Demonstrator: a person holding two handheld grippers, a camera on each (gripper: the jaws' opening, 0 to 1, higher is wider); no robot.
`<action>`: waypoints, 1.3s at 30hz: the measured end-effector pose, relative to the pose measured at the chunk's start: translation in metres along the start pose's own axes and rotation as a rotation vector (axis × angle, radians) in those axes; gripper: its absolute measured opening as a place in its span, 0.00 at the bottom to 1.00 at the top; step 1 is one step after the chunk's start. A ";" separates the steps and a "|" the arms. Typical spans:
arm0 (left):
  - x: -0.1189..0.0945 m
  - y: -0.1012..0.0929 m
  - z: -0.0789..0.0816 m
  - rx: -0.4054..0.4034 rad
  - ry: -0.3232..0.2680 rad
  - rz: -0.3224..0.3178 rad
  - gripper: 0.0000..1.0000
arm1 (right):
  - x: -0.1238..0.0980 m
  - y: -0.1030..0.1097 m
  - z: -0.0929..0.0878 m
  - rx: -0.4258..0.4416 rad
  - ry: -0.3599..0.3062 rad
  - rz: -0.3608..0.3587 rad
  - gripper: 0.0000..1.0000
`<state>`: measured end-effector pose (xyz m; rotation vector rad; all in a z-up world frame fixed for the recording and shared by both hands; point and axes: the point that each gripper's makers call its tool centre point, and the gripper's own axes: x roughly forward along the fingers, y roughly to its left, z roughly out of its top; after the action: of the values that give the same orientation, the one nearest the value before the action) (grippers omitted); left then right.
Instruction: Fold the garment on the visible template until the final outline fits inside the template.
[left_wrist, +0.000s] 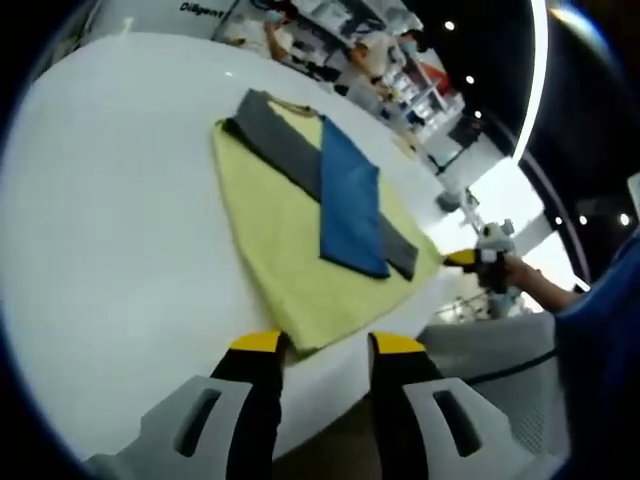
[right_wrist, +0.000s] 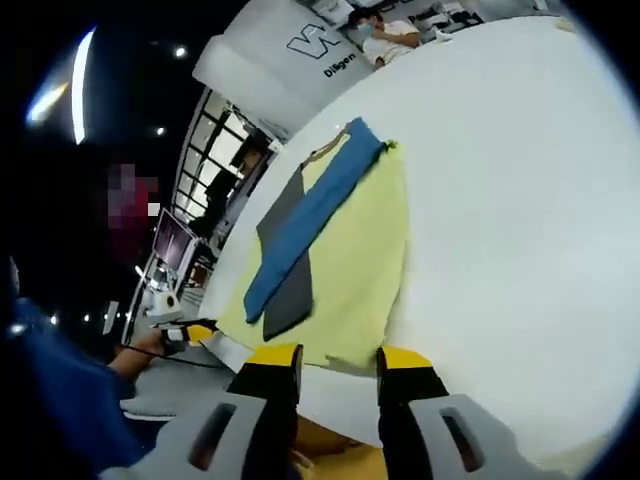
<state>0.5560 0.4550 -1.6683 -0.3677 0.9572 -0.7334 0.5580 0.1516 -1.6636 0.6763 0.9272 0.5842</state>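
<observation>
A pale yellow rectangular cloth template (left_wrist: 290, 250) lies flat on a round white table (left_wrist: 110, 230). On it rests a folded garment in blue and dark grey fabric (left_wrist: 340, 190), forming a long crossed strip that sits inside the yellow edges. The left gripper (left_wrist: 322, 345), with yellow-tipped black jaws, hovers just off the template's near edge, jaws apart and holding nothing. In the right gripper view, the right gripper (right_wrist: 337, 355) hangs by the template's (right_wrist: 365, 260) edge, likewise spread and empty; the garment (right_wrist: 300, 235) lies beyond it.
</observation>
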 end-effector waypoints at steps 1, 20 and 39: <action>0.000 0.000 0.000 0.000 0.001 -0.002 0.31 | 0.002 0.002 0.000 0.004 -0.005 0.010 0.27; -0.003 0.003 0.005 -0.001 -0.022 0.004 0.23 | 0.002 -0.017 0.030 0.046 -0.162 -0.068 0.12; -0.005 0.014 0.009 -0.028 -0.047 0.045 0.01 | -0.006 -0.020 0.024 0.061 -0.170 -0.079 0.00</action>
<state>0.5671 0.4678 -1.6685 -0.3853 0.9293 -0.6677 0.5791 0.1276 -1.6650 0.7292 0.8118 0.4226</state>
